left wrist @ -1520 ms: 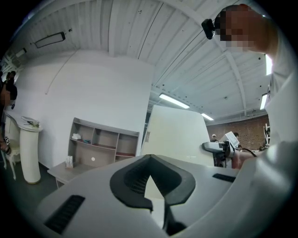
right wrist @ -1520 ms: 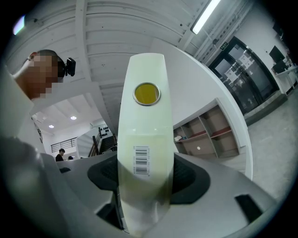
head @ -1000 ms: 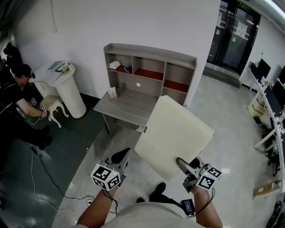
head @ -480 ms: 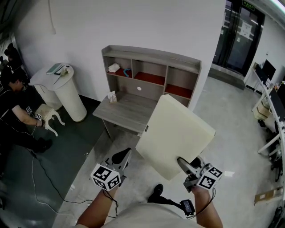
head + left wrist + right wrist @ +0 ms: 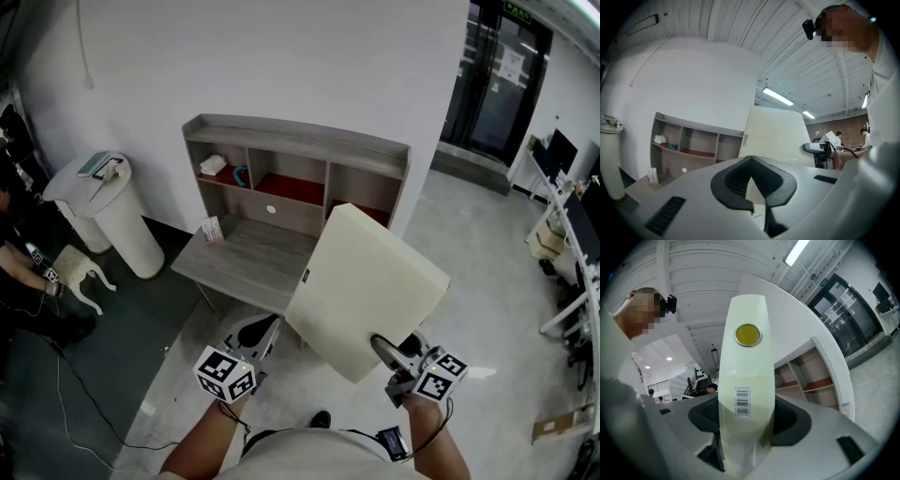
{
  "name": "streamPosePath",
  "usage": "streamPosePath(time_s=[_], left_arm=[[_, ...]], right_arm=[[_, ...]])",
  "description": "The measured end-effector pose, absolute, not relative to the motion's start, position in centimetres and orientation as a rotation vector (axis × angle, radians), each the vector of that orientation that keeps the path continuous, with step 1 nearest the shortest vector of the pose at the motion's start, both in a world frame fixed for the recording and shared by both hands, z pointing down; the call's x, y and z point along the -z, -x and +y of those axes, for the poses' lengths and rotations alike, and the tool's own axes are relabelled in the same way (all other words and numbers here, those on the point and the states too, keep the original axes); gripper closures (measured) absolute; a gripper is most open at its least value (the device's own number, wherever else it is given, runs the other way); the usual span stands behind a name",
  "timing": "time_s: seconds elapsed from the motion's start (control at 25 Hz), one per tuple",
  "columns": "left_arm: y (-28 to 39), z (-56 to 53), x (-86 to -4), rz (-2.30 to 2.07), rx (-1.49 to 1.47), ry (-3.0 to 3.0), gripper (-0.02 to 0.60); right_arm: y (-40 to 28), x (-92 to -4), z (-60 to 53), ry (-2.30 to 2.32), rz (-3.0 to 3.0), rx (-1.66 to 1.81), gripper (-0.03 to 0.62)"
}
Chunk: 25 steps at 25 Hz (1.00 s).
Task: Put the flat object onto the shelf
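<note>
The right hand-held gripper (image 5: 386, 351) is clamped on the near corner of the flat object (image 5: 370, 281), a cream panel held out level in front of the person. In the right gripper view the panel stands edge-on between the jaws, with a barcode label (image 5: 743, 401) and a round yellow disc (image 5: 747, 335) on its edge. The left hand-held gripper (image 5: 261, 330) hangs to the left of the panel, apart from it, its jaws together at the tips with nothing between them. Compared with a second ago, the grip and the panel's tilt are unchanged, but the shelf (image 5: 295, 141) and the desk (image 5: 239, 258) under it now sit further left and nearer in the head view. The panel's far corner now covers more of the shelf's right red compartment. The white round stand (image 5: 108, 220) has slid toward the left edge.
</note>
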<state>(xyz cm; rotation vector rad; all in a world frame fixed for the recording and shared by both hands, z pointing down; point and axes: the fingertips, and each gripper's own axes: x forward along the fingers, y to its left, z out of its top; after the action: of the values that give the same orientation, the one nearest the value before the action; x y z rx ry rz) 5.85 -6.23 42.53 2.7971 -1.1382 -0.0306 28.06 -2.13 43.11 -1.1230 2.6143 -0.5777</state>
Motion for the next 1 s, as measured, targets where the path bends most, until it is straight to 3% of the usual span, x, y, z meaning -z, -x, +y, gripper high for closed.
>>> streamPosePath(time_s=[0.4,1.0], left_arm=[[-9.1,-13.6,-42.5,-1.104,0.034,-2.820,0.566],[-1.1,-28.0,-41.4,-1.014,0.056,-2.882,0.568]], right_arm=[[-30.8,-42.9,-8.8,1.136,2.618,0.566,0.307],[-21.9,-40.8,-22.2,1.202,2.625,0.480,0.307]])
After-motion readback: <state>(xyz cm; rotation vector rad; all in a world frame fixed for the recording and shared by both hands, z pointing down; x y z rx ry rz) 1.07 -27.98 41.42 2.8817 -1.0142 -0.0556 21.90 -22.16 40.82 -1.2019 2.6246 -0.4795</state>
